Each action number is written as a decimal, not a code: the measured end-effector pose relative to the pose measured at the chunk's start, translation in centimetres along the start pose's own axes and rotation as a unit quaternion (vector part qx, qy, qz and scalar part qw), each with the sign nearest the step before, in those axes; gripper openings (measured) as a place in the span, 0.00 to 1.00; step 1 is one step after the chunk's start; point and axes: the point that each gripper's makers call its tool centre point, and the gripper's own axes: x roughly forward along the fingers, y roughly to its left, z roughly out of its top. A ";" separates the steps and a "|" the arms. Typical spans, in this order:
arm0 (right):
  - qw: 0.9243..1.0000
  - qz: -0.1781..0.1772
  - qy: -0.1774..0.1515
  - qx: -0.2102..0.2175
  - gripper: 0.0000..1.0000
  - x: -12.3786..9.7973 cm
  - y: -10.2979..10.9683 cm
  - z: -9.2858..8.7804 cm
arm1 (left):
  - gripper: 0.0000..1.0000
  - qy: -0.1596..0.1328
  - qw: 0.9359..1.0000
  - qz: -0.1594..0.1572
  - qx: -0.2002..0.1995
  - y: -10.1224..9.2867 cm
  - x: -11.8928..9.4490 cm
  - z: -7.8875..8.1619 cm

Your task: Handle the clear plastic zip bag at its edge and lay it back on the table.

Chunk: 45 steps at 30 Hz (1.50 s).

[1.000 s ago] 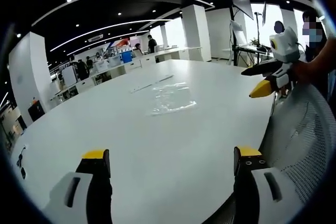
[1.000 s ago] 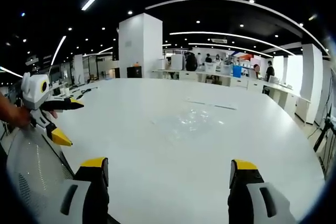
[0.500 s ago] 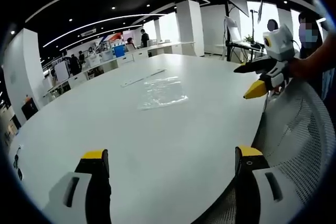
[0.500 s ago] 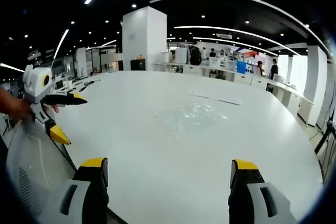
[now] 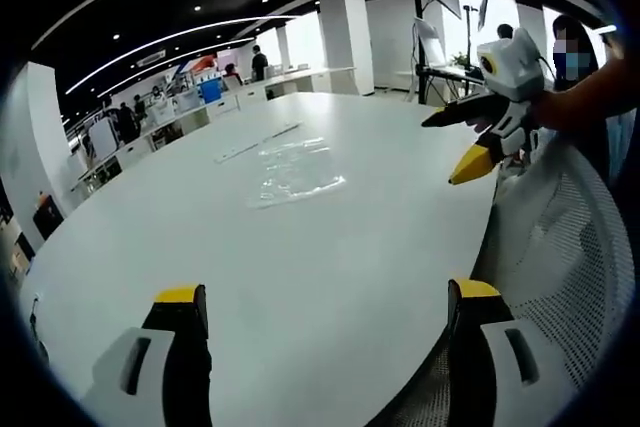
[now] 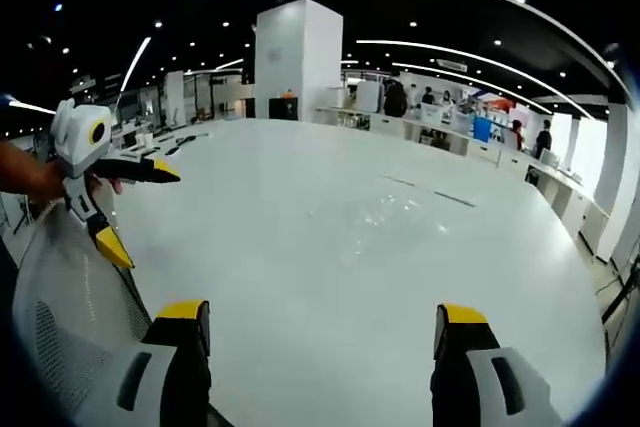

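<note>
The clear plastic zip bag (image 5: 295, 172) lies flat and crinkled on the white table (image 5: 330, 247), well ahead of both grippers. In the right gripper view the bag (image 6: 385, 209) shows as a faint glossy patch. My left gripper (image 5: 326, 292) is open near the table's edge with nothing between its yellow-tipped jaws. My right gripper (image 6: 322, 312) is open too and holds nothing. Each gripper shows in the other's view, held in a hand, jaws apart: the right gripper (image 5: 445, 150) at the right, the left gripper (image 6: 145, 215) at the left.
A thin pale strip (image 5: 255, 144) lies on the table just past the bag. A white mesh chair back (image 5: 570, 277) stands at the table's near edge, between the grippers (image 6: 60, 317). Desks, pillars and people fill the far office.
Both views have shifted a little with the hands. In each view the other gripper stands slightly closer in over the table edge. The bag has not moved, and both grippers stay open.
</note>
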 end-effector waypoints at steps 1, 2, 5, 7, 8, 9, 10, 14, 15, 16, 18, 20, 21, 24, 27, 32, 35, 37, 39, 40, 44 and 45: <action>1.000 0.002 0.000 -0.002 0.92 0.1 0.0 0.1 | 0.99 0.000 1.000 -0.001 0.000 -0.1 0.0 0.1; 1.000 0.004 0.000 -0.004 0.91 0.2 0.0 0.3 | 0.99 0.000 1.000 -0.003 -0.001 -0.1 0.0 0.2; 1.000 0.011 0.008 -0.018 0.88 0.8 -0.2 0.3 | 0.99 0.001 1.000 -0.007 -0.004 -0.3 0.1 0.3; 0.999 0.018 0.013 -0.024 0.87 1.0 0.2 0.3 | 0.99 0.001 1.000 -0.009 -0.004 -0.5 0.0 0.4; 0.999 0.021 0.017 -0.027 0.86 1.2 0.1 0.2 | 0.99 0.001 1.000 -0.009 -0.004 -0.5 0.0 0.4; 0.999 0.022 0.020 -0.032 0.86 1.4 0.1 0.3 | 0.99 0.002 1.000 -0.011 -0.005 -0.5 0.1 0.4; 0.999 0.025 0.020 -0.036 0.85 1.6 0.1 0.4 | 0.99 0.002 1.000 -0.011 -0.005 -0.5 0.1 0.4; 0.998 0.035 0.026 -0.043 0.82 2.3 0.0 0.7 | 0.99 0.000 1.000 -0.013 -0.005 -0.7 0.1 0.6; 0.998 0.036 0.026 -0.041 0.82 2.4 -0.1 0.8 | 0.99 0.000 1.000 -0.013 -0.005 -0.7 0.1 0.7; 0.998 0.039 0.025 -0.035 0.81 2.7 -0.3 1.1 | 0.99 0.000 1.000 -0.014 -0.006 -0.7 0.1 0.7; 0.998 0.037 0.023 -0.038 0.80 3.1 -0.3 1.5 | 0.99 0.000 1.000 -0.015 -0.007 -0.7 0.2 0.6; 0.998 0.039 0.028 -0.039 0.79 3.4 -0.5 1.6 | 0.99 0.001 1.000 -0.016 -0.008 -0.7 0.3 0.6; 0.998 0.041 0.031 -0.042 0.78 3.7 -0.6 1.7 | 0.99 0.002 1.000 -0.016 -0.008 -0.7 0.4 0.5; 0.997 0.046 0.041 -0.056 0.74 4.5 -1.2 1.6 | 0.99 0.001 1.000 -0.018 -0.012 -0.7 0.6 0.5; 0.996 0.051 0.046 -0.061 0.71 5.3 -1.3 1.7 | 0.99 0.002 1.000 -0.021 -0.017 -0.8 0.6 0.5; 0.995 0.057 0.056 -0.066 0.68 6.6 -1.5 2.0 | 0.98 0.002 1.000 -0.023 -0.020 -0.9 0.7 0.4; 0.994 0.062 0.061 -0.065 0.67 7.3 -1.6 2.0 | 0.98 0.002 0.999 -0.022 -0.025 -0.8 0.6 0.3; 0.994 0.065 0.067 -0.064 0.66 8.1 -1.8 1.7 | 0.99 0.003 0.999 -0.021 -0.029 -0.7 0.6 0.1; 0.993 0.070 0.067 -0.062 0.63 8.3 -1.6 1.8 | 0.99 0.002 0.999 -0.022 -0.034 -0.7 0.6 0.1; 0.993 0.071 0.066 -0.064 0.62 8.3 -1.4 2.0 | 0.98 0.003 0.999 -0.022 -0.035 -0.7 0.6 0.0; 0.992 0.081 0.078 -0.063 0.56 9.6 -1.4 1.6 | 0.98 0.005 0.999 -0.024 -0.033 -0.8 0.6 -0.1; 0.991 0.081 0.079 -0.064 0.53 9.8 -1.4 1.5 | 0.98 0.005 0.999 -0.026 -0.033 -0.9 0.6 -0.1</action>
